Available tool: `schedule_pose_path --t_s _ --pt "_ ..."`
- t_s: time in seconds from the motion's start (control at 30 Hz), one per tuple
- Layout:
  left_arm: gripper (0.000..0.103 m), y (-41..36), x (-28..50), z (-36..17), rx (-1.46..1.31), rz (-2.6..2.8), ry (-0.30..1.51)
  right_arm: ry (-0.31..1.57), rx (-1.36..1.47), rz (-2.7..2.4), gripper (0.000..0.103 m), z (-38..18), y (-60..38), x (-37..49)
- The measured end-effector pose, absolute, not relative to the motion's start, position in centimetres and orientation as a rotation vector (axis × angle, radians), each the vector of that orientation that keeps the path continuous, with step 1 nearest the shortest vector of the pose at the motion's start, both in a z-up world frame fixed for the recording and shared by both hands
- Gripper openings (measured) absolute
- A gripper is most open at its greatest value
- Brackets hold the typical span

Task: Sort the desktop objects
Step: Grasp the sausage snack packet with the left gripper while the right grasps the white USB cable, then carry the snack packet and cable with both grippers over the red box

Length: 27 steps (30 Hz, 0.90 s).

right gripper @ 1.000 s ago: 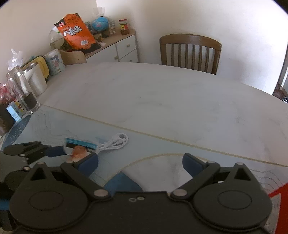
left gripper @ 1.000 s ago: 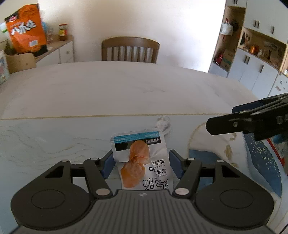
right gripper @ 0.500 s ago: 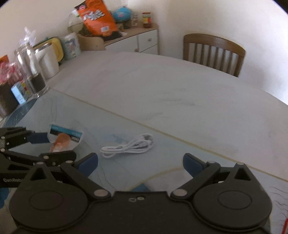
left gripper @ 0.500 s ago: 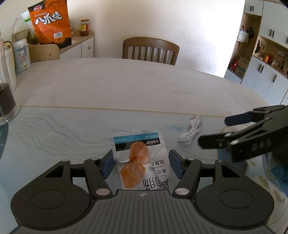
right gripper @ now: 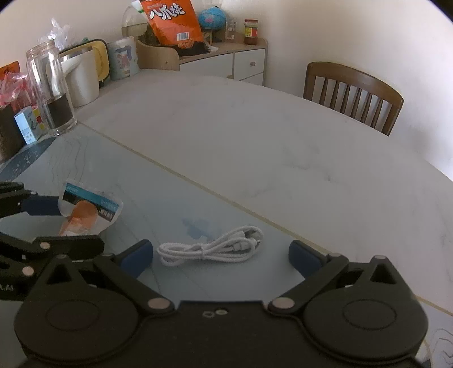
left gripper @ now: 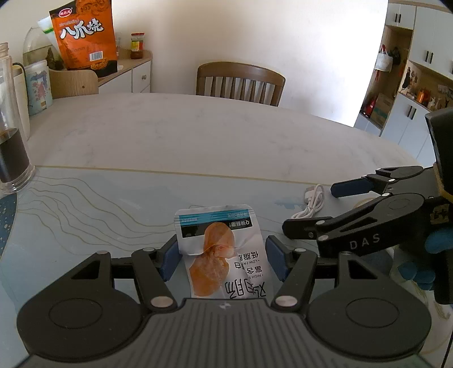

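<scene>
My left gripper point(left gripper: 222, 259) is shut on a white snack packet point(left gripper: 223, 252) with an orange picture and a blue stripe, and holds it above the blue table mat. The packet also shows at the left of the right wrist view point(right gripper: 87, 212), between the left gripper's fingers point(right gripper: 42, 205). A coiled white cable point(right gripper: 209, 249) lies on the mat just ahead of my right gripper point(right gripper: 220, 259), which is open and empty, with the cable between its fingertips. In the left wrist view the cable point(left gripper: 311, 202) lies beside the right gripper's fingers point(left gripper: 351, 186).
A glass jar point(right gripper: 51, 90) with a dark base, a small box point(right gripper: 28, 128), a white kettle point(right gripper: 82, 76) and a printed cup point(right gripper: 123, 58) stand along the table's left side. A wooden chair point(right gripper: 354, 96) is at the far edge. An orange snack bag point(right gripper: 172, 21) stands on the sideboard.
Both grippers have swung left. The left still holds the packet. The right gripper has come over the white cable, which now sits between its open fingers.
</scene>
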<state>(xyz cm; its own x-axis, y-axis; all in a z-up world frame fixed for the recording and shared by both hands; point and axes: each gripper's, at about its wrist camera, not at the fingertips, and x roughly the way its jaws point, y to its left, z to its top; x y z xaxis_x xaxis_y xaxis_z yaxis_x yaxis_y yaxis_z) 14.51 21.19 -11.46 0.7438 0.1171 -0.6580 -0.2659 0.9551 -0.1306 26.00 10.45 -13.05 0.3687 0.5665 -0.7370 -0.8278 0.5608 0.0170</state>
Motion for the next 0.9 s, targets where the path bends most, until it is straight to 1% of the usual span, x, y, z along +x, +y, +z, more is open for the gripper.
schedule_pose_path --t_s 0.17,0.27,0.33,0.4,0.67,0.9 --pt "0.064 21.1 14.5 -11.5 -0.214 0.216 0.702 0.755 -0.389 0.933 0.101 -13.1 10.2 26.0" --pt "0.064 20.8 14.6 -11.5 -0.200 0.218 0.705 0.750 -0.398 0.954 0.093 -12.9 10.3 25.9" --pt "0.064 20.9 14.7 -11.4 -0.199 0.218 0.707 0.744 -0.403 0.970 0.084 -12.7 10.4 25.7" --pt "0.064 20.9 14.6 -11.4 -0.199 0.215 0.709 0.743 -0.407 0.975 0.079 -12.5 10.5 25.5" --pt "0.063 20.9 14.8 -11.0 -0.203 0.200 0.725 0.768 -0.434 0.949 0.077 -12.0 10.4 24.7" --pt "0.063 19.9 14.6 -10.0 -0.198 0.173 0.719 0.768 -0.425 0.913 0.077 -10.4 8.3 23.5"
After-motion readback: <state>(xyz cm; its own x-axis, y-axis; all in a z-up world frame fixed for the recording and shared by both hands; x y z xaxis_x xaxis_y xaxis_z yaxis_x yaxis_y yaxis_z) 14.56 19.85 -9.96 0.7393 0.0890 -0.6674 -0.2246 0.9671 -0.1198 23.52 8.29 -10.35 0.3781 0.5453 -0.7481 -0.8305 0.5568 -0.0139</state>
